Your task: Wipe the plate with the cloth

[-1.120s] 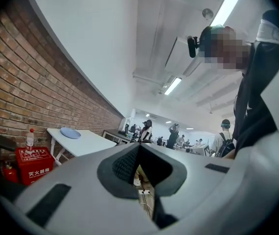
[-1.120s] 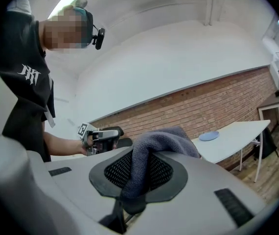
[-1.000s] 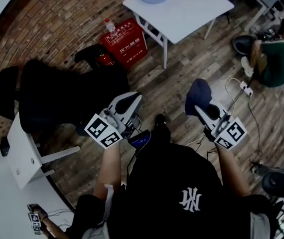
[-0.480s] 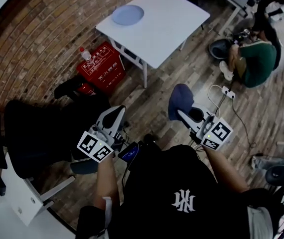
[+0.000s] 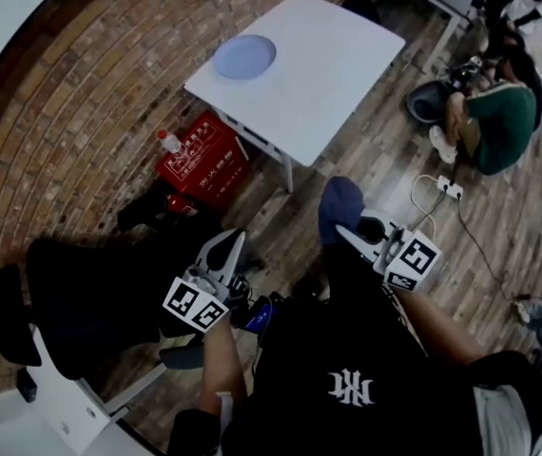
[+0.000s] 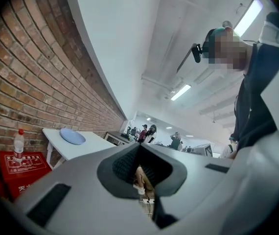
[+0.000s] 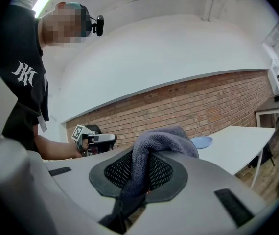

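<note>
A pale blue plate [image 5: 244, 56] lies near the far left corner of a white table [image 5: 338, 60]; it also shows as the plate [image 6: 73, 136] and the plate [image 7: 201, 141] in the gripper views. My right gripper [image 5: 340, 228] is shut on a dark blue-grey cloth [image 5: 339, 207], which bulges out between its jaws as the cloth [image 7: 161, 143]. My left gripper [image 5: 236, 240] is shut with nothing in it. Both grippers are held level above the wooden floor, well short of the table.
A red box [image 5: 203, 164] with a bottle [image 5: 168, 142] on it stands by the brick wall. A black chair [image 5: 90, 293] and a white chair [image 5: 57, 388] are at left. A person in green [image 5: 499, 122] sits on the floor at right, near a power strip [image 5: 450, 190].
The table and plate have shifted in the head view as I moved across the floor with both grippers. Both grippers stay shut, the right one still on the cloth.
</note>
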Available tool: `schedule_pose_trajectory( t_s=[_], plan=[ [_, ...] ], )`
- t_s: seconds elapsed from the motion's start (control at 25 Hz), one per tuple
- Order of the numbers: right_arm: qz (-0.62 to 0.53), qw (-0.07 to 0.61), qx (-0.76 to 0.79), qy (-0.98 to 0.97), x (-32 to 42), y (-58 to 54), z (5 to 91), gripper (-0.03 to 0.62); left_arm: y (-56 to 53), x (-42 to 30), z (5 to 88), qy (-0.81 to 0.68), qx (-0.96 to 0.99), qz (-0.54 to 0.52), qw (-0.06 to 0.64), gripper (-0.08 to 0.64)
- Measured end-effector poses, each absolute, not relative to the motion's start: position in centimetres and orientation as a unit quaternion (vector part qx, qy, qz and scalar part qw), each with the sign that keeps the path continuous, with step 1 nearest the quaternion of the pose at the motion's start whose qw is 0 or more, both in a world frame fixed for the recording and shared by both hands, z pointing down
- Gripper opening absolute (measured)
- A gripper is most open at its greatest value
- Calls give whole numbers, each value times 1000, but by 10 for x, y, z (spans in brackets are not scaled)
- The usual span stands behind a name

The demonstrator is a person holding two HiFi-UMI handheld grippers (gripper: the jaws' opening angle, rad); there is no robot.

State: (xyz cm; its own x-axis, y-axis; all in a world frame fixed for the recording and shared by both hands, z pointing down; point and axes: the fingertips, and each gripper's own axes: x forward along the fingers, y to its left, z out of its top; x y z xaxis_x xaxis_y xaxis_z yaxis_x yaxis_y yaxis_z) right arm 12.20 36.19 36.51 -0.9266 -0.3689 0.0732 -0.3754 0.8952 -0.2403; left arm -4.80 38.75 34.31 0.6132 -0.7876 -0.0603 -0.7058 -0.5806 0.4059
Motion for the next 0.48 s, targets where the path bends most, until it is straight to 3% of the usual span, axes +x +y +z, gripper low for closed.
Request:
schedule_pose_trajectory(
  t_s=[0.48],
  plan=[
    [110,-9,130,-985,113,222,356,74,284,-69,332,-497,845,-91,175,2]
  ],
)
